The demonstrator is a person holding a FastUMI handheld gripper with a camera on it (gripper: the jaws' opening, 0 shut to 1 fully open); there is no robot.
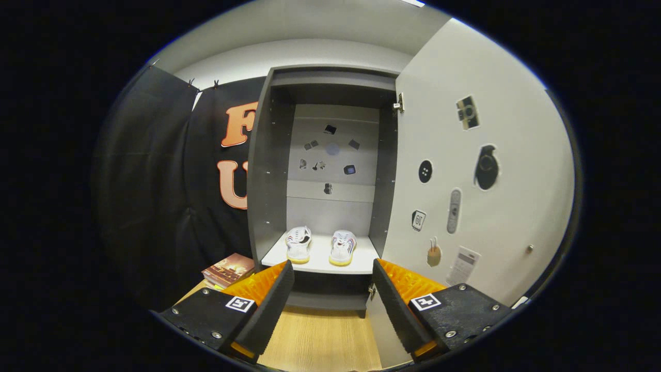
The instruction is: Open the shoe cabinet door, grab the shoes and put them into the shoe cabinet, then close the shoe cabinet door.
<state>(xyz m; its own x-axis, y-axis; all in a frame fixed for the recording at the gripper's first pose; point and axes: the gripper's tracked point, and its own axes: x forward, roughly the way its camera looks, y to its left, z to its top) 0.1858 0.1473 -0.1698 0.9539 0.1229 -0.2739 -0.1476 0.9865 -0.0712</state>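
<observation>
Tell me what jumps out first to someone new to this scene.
A pair of white shoes sits side by side on the shelf of the open cabinet, beyond the open, empty gripper. The white door, swung wide on the right, is dotted with stickers. Books lie left of the cabinet.

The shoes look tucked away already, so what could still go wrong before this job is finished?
1. The cabinet door stands wide open, close beside the open, empty gripper; a clumsy push could make it slam or stay ajar.
2. The shoes sit near the shelf's front edge, so the closing door might catch their heels.
3. The books lie on the floor by the cabinet's other side; a wide swing of the gripper might knock them.
</observation>
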